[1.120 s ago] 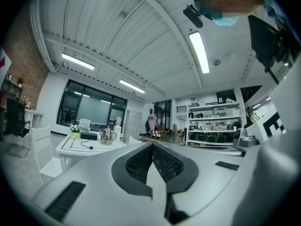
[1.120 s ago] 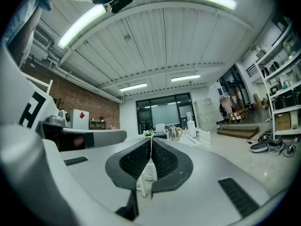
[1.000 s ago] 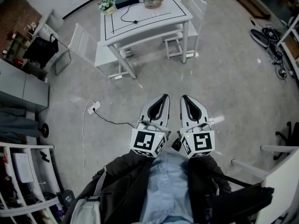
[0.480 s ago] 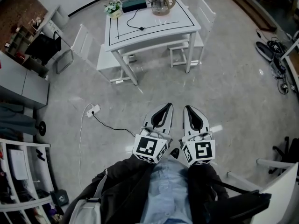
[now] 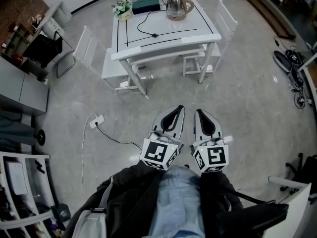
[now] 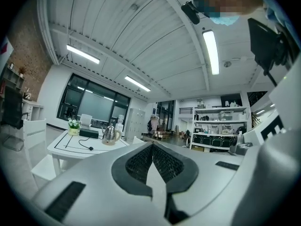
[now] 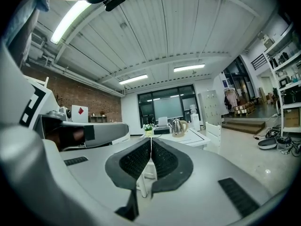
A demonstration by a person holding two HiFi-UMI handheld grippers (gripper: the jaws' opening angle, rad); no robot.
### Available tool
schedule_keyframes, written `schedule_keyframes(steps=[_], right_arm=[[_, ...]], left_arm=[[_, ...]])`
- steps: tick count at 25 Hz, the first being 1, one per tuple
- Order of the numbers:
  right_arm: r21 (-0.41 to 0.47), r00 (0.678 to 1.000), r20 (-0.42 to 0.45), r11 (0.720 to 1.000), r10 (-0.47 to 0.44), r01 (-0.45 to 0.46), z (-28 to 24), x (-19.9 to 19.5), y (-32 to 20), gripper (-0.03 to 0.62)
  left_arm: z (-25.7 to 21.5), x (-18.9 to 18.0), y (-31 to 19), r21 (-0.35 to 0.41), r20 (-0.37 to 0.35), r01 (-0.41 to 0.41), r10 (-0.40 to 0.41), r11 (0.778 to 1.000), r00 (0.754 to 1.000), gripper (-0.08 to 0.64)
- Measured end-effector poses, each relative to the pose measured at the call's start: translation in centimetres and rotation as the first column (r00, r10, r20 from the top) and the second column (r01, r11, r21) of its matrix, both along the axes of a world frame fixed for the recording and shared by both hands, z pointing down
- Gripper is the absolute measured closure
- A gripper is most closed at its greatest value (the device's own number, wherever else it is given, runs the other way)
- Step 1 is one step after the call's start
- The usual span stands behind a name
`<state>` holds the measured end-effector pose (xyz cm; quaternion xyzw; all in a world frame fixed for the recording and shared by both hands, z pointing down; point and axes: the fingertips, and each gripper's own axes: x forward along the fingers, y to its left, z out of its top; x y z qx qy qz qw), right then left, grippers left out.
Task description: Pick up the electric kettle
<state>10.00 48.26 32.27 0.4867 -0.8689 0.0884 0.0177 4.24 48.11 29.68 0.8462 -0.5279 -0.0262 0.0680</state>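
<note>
Both sets of fingers are closed with nothing in them. The left gripper point(image 6: 152, 144) has its fingers point(image 6: 137, 163) pressed pad to pad, and the right gripper point(image 7: 151, 140) is the same deal, pads meeting in a thin line. From the head view the two sit side by side, close but not touching, both pointing toward 12 o'clock, right in front of the person point(image 5: 173, 202), who's wearing a dark jacket over a light blue shirt. The kettle point(image 5: 177, 6) is way off at 12 o'clock, well apart from both grippers. It stands upright on the white tabletop point(image 5: 168, 31), near the far edge, roughly the 1 o'clock part of it. At the kettle's 9 o'clock there's a dark box point(image 5: 148, 5), and at 9 o'clock of that a small pot of flowers point(image 5: 123, 10) near the corner. A black cable point(image 5: 143, 26) runs from the box out across the tabletop. There's a white chair point(image 5: 94, 53) on the table's 9 o'clock side and another on the 3 o'clock side. On the grey floor point(image 5: 247, 98), around 10 o'clock from the left gripper, lies a white power strip point(image 5: 96, 120) with a black cord trailing toward the person. In both gripper views the kettle shows small in the distance, just above the closed tips.
</note>
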Motion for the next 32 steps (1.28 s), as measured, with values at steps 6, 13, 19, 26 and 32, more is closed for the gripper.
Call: schedule_keyframes(steps=[6, 13, 19, 26, 32], right_arm=[[0.041, 1.000, -0.021, 0.999, -0.015, 0.015, -1.5, -3.3, -4.6, 0.574], [0.062, 0.999, -0.035, 0.998, -0.010, 0.012, -2.3, -6.2, -8.5, 0.574], [0.040, 0.999, -0.046, 0.999, 0.013, -0.011, -1.8, -6.6, -10.0, 0.574], [-0.008, 0.998, -0.038, 0.999, 0.048, -0.048, 0.3, -5.4, -12.9, 0.574], [-0.022, 0.999, -0.033, 0.999, 0.043, -0.044, 0.6, -4.5, -16.8, 0.574]], left_arm=[[-1.3, -3.1, -4.5, 0.041, -0.026, 0.005, -0.004, 0.999, 1.000, 0.551], [-1.9, -6.0, -8.6, 0.064, -0.055, 0.004, -0.001, 0.998, 0.999, 0.551], [-0.8, -6.4, -10.1, 0.029, -0.066, -0.018, 0.020, 0.999, 0.998, 0.551], [1.5, -5.6, -13.1, -0.032, -0.054, -0.037, 0.035, 0.999, 0.998, 0.551], [1.9, -5.0, -16.8, -0.046, -0.036, -0.025, 0.023, 0.999, 0.999, 0.551]])
